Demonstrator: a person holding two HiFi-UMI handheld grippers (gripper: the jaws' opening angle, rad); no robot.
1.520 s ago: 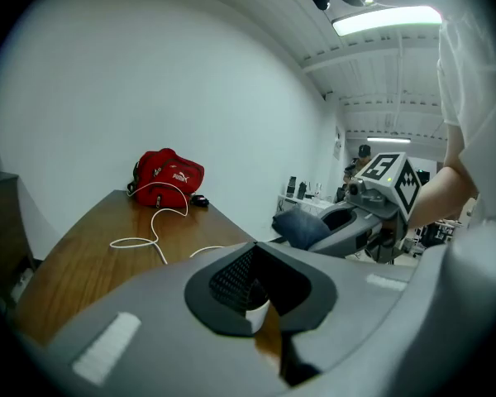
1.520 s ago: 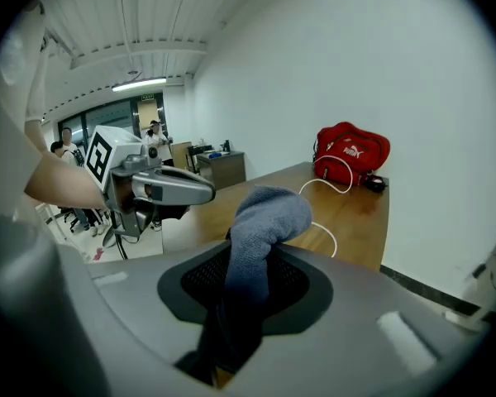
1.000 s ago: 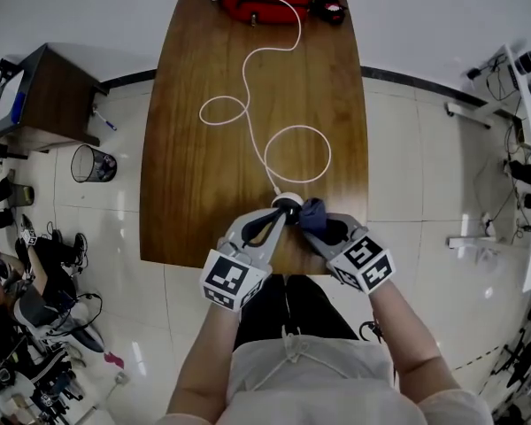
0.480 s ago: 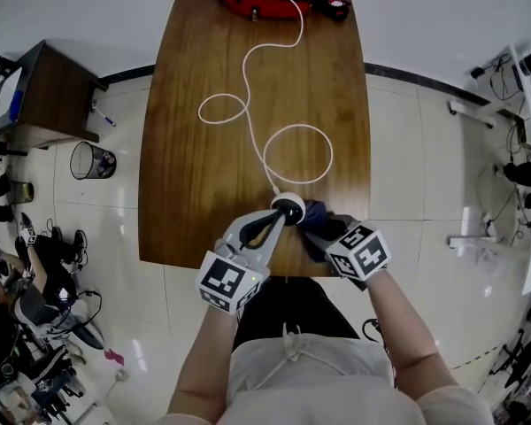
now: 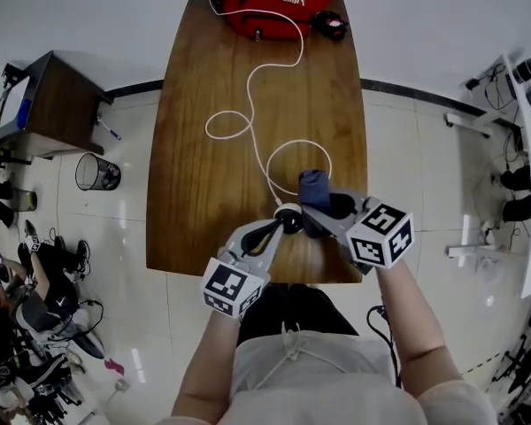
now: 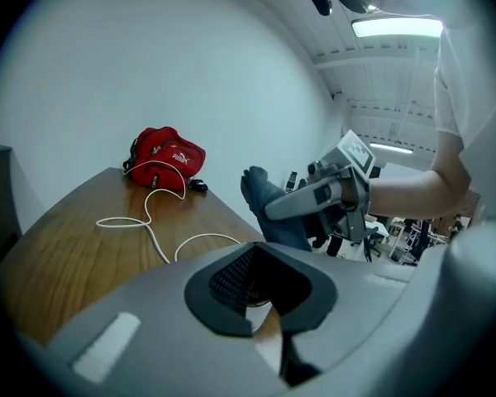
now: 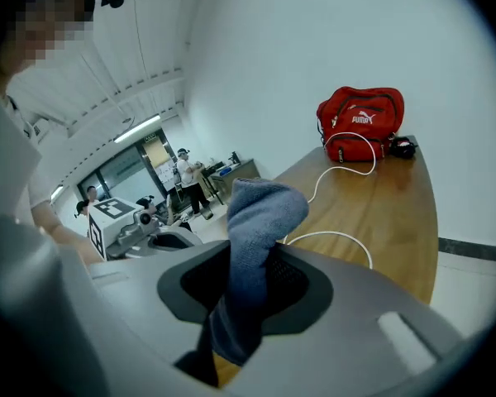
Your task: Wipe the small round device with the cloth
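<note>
I am clamping my left gripper (image 5: 281, 227) shut on the small round white device with a dark centre (image 5: 289, 217), low over the glossy brown wooden desk (image 5: 195, 149), near its near edge and right of middle. My right gripper (image 5: 324, 207) is pinching the soft, fuzzy blue-grey cloth (image 5: 314, 186), whose folded end is standing up just right of the device. A thin white cable (image 5: 248, 122) is looping off toward the far edge.

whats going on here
A person works at a wooden table with a tool in each hand. The left tool is shut on the small round device near the table's front edge. The right tool grips a blue cloth, held up just beside the device, not touching it.
</note>
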